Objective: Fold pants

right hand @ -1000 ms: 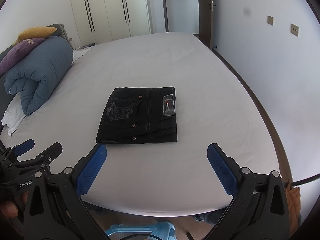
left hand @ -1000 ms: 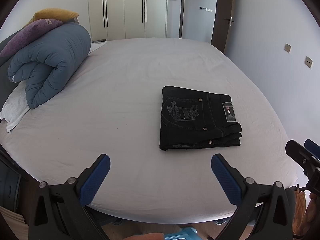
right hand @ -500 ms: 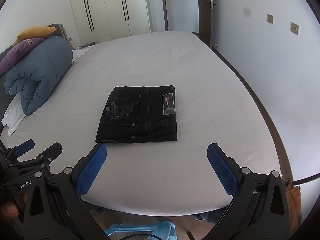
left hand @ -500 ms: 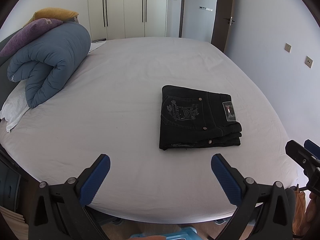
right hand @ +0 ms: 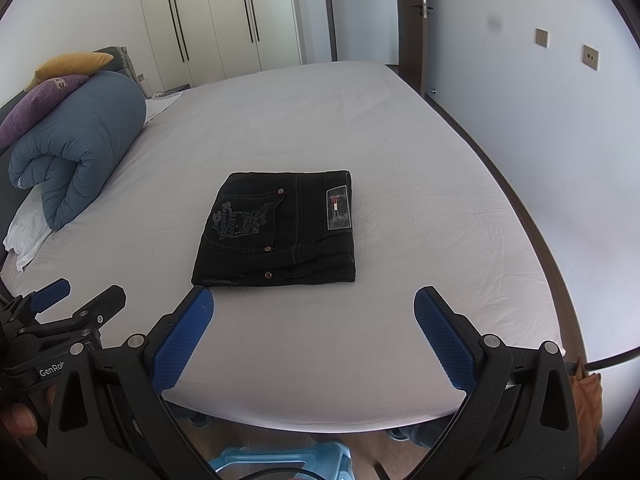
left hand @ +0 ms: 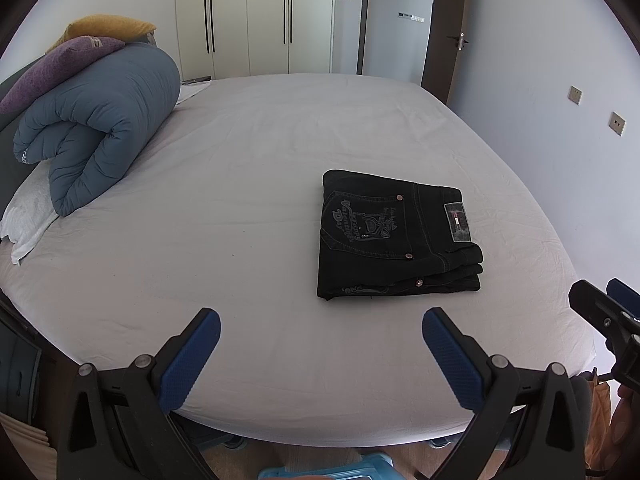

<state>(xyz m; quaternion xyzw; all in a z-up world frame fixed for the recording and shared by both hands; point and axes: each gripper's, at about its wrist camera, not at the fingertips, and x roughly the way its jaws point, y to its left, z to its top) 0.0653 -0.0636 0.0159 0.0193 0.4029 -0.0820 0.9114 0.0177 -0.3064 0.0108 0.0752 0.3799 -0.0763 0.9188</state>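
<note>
Black pants (left hand: pixel 394 236) (right hand: pixel 280 228) lie folded into a compact rectangle on the white bed sheet (left hand: pixel 248 184) (right hand: pixel 400 168), back pocket with grey embroidery and a waistband patch facing up. My left gripper (left hand: pixel 320 332) is open, held back at the bed's near edge, below and left of the pants, with nothing between its blue pads. My right gripper (right hand: pixel 314 312) is open too, just short of the pants' near edge. Each gripper shows at the side of the other's view.
A rolled blue duvet (left hand: pixel 96 128) (right hand: pixel 76 140) with purple and yellow pillows (left hand: pixel 60 60) lies at the far left of the bed. White wardrobes (left hand: pixel 256 16) and a door stand behind. A wall runs along the right side. A light-blue stool (right hand: pixel 280 460) stands below.
</note>
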